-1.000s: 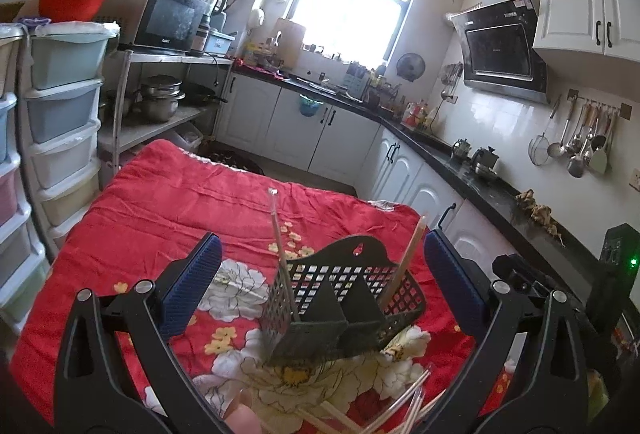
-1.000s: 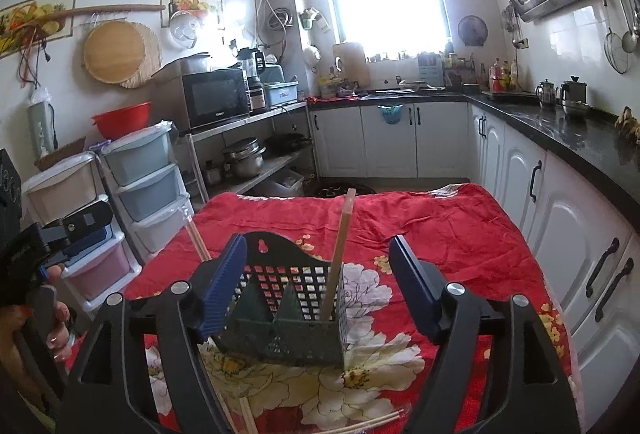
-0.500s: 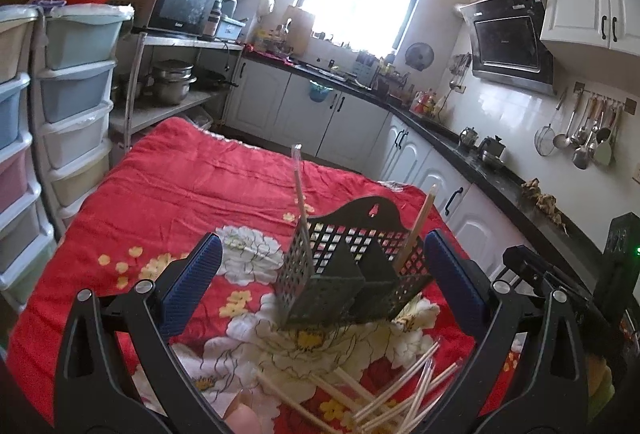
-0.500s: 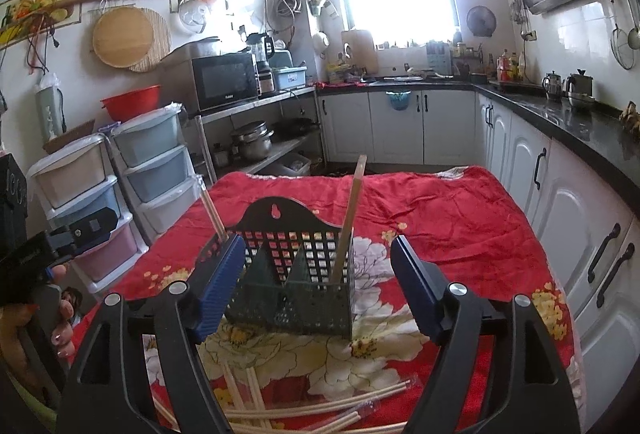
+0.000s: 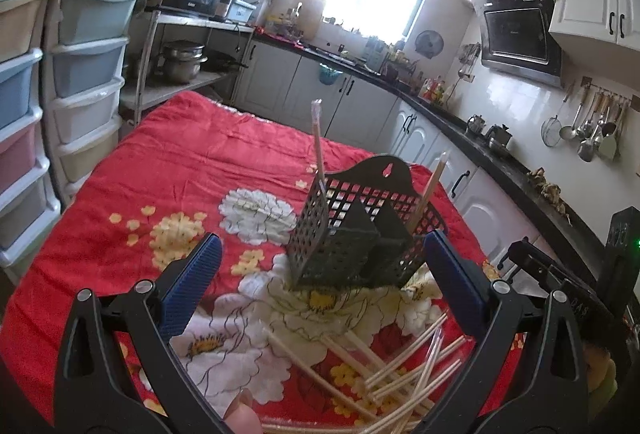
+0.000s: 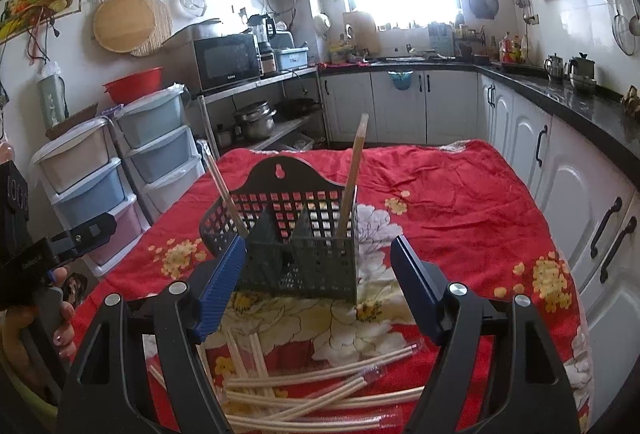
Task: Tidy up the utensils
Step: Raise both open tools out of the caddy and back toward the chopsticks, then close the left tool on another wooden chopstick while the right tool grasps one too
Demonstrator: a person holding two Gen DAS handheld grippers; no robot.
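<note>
Left wrist view: left gripper (image 5: 320,274) with its blue-padded jaws spread wide and nothing between them, pointing down over a table under a red floral cloth (image 5: 132,193). A dark perforated utensil caddy (image 5: 356,230) stands on the cloth at about 1 o'clock from the gap between the jaws, upright, divided into compartments. One wrapped chopstick (image 5: 318,141) rises from its left end; a bare wooden chopstick (image 5: 430,189) leans out of its right side. Which compartment each sits in, cannot tell. Loose chopsticks (image 5: 400,370) lie crisscrossed on the cloth at 5 o'clock from the caddy, just inside the right jaw. A fingertip (image 5: 240,414) shows at the bottom edge. At 3 o'clock, part of the other tool's black frame.

Right wrist view: right gripper (image 6: 318,270) also standing well open, empty, aimed at the same utensil caddy (image 6: 288,230), which sits dead ahead at 12 o'clock between the pad tips without touching them. Wooden chopstick (image 6: 352,177) upright in the right-hand compartment; wrapped chopstick (image 6: 222,185) slanting out of the left-hand end. The loose chopsticks (image 6: 320,386) lie scattered on the red floral cloth (image 6: 460,201) at 6 o'clock, below the jaws. At 9 o'clock, a hand (image 6: 44,322) grips the other tool's handle.
</note>
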